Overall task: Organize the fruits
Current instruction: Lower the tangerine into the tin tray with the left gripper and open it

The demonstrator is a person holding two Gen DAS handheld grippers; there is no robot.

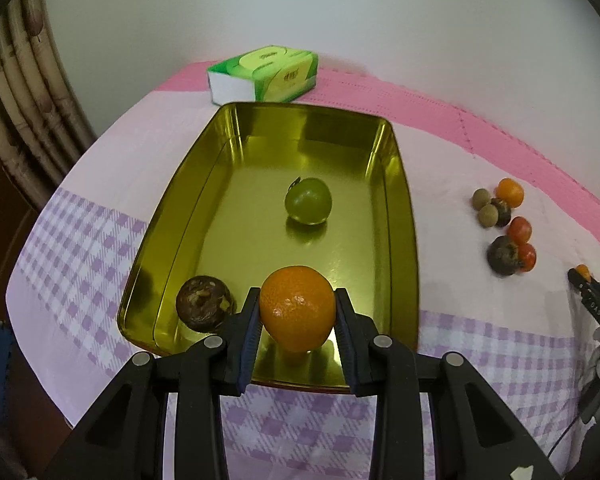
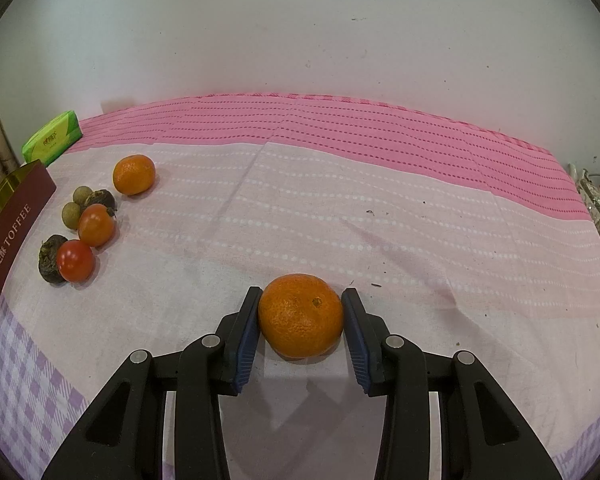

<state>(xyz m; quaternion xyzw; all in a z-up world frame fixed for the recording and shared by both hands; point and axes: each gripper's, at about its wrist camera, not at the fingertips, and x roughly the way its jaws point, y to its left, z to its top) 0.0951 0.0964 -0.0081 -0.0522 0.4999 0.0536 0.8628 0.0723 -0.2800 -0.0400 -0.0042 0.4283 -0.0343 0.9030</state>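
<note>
Left gripper (image 1: 297, 314) is clamped on a mandarin (image 1: 297, 307), both blue pads pressed against its flanks, and it hangs over the near end of the gold tin tray (image 1: 396, 200), looking ready to set it down! Inside the tray sit a green fruit (image 1: 309, 200) mid-floor and a dark, rough-skinned fruit (image 1: 205, 303) in the near left corner, close beside the carried mandarin. Over on the right, the right gripper (image 2: 301, 316) is closed on a second mandarin (image 2: 301, 315), pads snug on either side, and from the shadow underneath it seems to be resting on or barely off the tablecloth (image 2: 340, 208); hard to call. More fruit waits near the tray's outer wall: another mandarin (image 2: 134, 174), two tomatoes (image 2: 96, 225) (image 2: 75, 261), two small tan round fruits (image 2: 82, 194), and two dark ones (image 2: 101, 199) (image 2: 51, 256) bunched together. A green tissue pack (image 1: 265, 74) sits behind the tray. Now, handling: these mandarins look light, with loose, slightly dimpled skin that gives under pressure, so a grip across the widest middle, as both grippers have it, is my pick, firm enough to hold but not to bruise. Being round, one could roll on that slick metal floor once let go, so a low release looks wise. The tomatoes look softer and glossier, and I'd squeeze them gently.
</note>
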